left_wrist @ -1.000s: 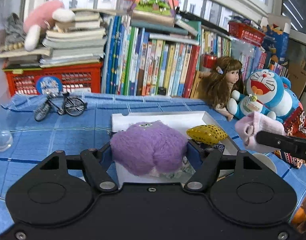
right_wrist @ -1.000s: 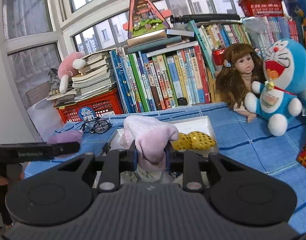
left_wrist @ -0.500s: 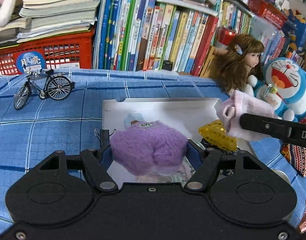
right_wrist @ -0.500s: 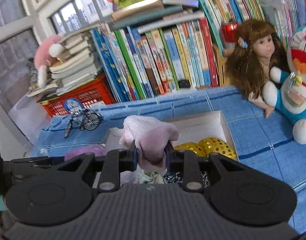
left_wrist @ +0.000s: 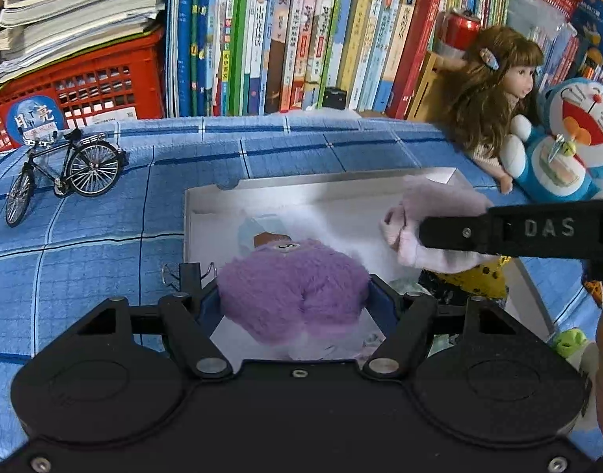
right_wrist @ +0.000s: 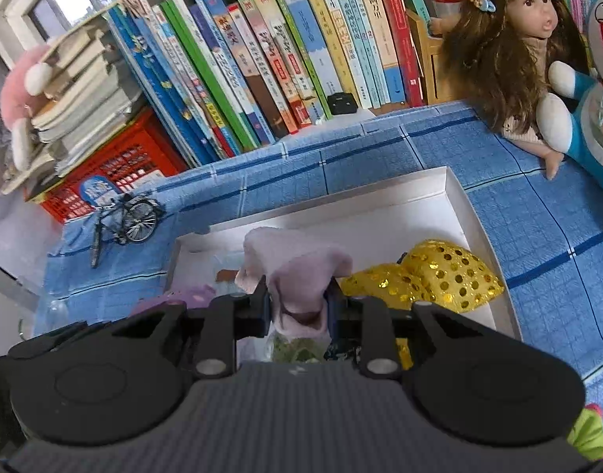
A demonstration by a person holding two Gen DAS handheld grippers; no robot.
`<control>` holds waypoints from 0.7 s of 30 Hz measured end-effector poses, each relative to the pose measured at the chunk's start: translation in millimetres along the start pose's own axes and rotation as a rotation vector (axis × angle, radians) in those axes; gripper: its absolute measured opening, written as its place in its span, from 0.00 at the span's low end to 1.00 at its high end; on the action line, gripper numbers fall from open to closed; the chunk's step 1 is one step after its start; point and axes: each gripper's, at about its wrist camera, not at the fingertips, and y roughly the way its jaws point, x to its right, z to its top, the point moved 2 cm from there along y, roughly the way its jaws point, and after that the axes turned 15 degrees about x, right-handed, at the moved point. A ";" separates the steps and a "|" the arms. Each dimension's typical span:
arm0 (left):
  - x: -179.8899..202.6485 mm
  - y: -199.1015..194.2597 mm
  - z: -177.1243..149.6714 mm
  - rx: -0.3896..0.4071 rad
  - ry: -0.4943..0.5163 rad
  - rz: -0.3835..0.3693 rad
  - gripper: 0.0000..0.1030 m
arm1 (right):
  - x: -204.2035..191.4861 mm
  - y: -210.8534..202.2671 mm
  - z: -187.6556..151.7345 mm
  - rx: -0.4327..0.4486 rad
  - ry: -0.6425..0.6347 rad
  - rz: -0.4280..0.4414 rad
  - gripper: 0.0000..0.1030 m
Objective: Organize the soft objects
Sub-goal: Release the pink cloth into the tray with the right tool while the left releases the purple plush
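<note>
1. The left gripper (left_wrist: 295, 295) pinches a purple fuzzy plush (left_wrist: 293, 289) between its two fingers; the plush bulges out above and below the pads and hangs over the near part of the white box (left_wrist: 321, 187).
2. The right gripper (right_wrist: 297, 301) has its jaws drawn close together on a pale pink soft cloth (right_wrist: 297, 272); the cloth is squeezed narrow at the pads and flops forward over them.
3. In the left wrist view, one finger of the right gripper reaches in from the right edge with the pink cloth at its tip, above the right half of the box.
4. Inside the box, just beyond the right gripper, lies a gold sequined cushion (right_wrist: 439, 276), close to the box's right wall. Nearer the left wall a small item in light blue and brown (left_wrist: 264, 232) lies on the box floor; what it is cannot be told.
5. Under both grippers, at the near end of the box, some patterned fabric pieces show, mostly hidden by the gripper bodies.
6. The box rests on a blue checked tablecloth (left_wrist: 104, 244).
7. To the left of the box, apart from it, a miniature black bicycle (left_wrist: 65, 173) stands on the cloth.
8. To the right of the box's far corner, a long-haired doll (left_wrist: 494, 98) and a blue cat plush (left_wrist: 569, 146) sit side by side, touching.
9. Farthest back, a row of upright books (left_wrist: 301, 39) runs along the table edge, with a red plastic crate (left_wrist: 84, 82) to its left carrying a stack of books.
</note>
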 end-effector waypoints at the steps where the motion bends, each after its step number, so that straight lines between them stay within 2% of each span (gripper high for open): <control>1: -0.2 2.2 -0.6 -0.005 -0.001 0.001 0.69 | 0.3 3.7 0.0 -0.004 0.003 -0.009 0.30; 10: -3.4 18.6 -8.2 -0.058 0.012 -0.005 0.69 | 1.6 31.8 -7.9 -0.067 0.021 -0.028 0.32; 21: -8.2 25.9 -11.7 -0.070 0.007 -0.005 0.70 | 5.6 47.7 -16.0 -0.106 0.035 -0.038 0.33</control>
